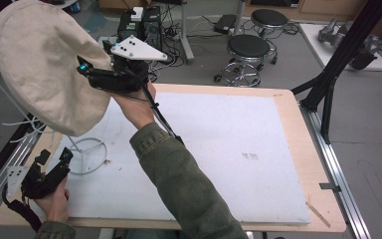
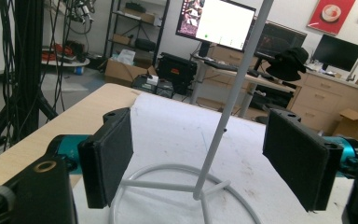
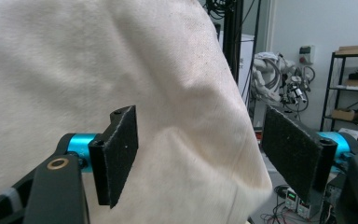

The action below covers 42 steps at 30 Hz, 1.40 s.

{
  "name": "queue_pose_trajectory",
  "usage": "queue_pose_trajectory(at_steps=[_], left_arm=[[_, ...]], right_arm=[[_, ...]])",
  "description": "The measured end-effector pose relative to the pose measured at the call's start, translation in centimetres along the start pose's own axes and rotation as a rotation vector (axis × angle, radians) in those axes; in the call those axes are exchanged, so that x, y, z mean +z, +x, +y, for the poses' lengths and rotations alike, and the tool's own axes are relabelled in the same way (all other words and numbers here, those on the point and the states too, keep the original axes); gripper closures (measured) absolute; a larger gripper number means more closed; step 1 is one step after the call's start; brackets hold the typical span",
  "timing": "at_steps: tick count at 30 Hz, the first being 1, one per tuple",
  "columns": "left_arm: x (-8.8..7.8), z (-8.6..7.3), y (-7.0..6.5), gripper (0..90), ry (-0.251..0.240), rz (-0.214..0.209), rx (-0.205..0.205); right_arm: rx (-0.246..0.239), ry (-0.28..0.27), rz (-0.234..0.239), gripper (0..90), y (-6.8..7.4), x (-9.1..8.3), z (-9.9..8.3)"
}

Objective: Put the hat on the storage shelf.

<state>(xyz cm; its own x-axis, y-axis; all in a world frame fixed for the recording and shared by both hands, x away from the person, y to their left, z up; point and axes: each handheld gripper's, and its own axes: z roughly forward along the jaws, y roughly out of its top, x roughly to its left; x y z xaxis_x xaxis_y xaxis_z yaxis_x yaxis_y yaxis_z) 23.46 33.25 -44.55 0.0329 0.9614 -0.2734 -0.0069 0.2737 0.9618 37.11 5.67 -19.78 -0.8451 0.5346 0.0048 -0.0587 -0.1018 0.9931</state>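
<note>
High view: a cream fabric hat [image 1: 45, 64] sits atop a white wire stand [image 1: 87, 154] at the table's [image 1: 288, 124] left; the right gripper [image 1: 87, 67] hovers at its brim, the left gripper [image 1: 54, 159] low beside the stand's ring base; left gripper view: fingers [image 2: 107, 156] spread either side of the stand's pole [image 2: 223, 116], apart from it; right gripper view: fingers [image 3: 116, 154] spread, the hat [image 3: 121, 70] just beyond, unpinched; the hat seems newly hung, so retreating without snagging comes next.

1. A wooden table [image 1: 298, 164] carries a white sheet [image 1: 219, 149] that covers most of its top; bare wood shows along the edges.
2. A white wire stand [image 1: 87, 155] sits on the sheet near the left edge, its ring base flat and its thin pole rising.
3. The sheet has small dark marks [image 1: 249, 156] right of centre.
</note>
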Motion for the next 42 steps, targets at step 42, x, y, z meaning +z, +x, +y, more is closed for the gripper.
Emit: queue_pose_trajectory(at_steps=[42], left_arm=[[-0.2,-0.1,-0.7,24.4,0.003,-0.017,0.006]], right_arm=[[-0.009,0.103,-0.149,16.7,-4.6,-12.8,-6.8]])
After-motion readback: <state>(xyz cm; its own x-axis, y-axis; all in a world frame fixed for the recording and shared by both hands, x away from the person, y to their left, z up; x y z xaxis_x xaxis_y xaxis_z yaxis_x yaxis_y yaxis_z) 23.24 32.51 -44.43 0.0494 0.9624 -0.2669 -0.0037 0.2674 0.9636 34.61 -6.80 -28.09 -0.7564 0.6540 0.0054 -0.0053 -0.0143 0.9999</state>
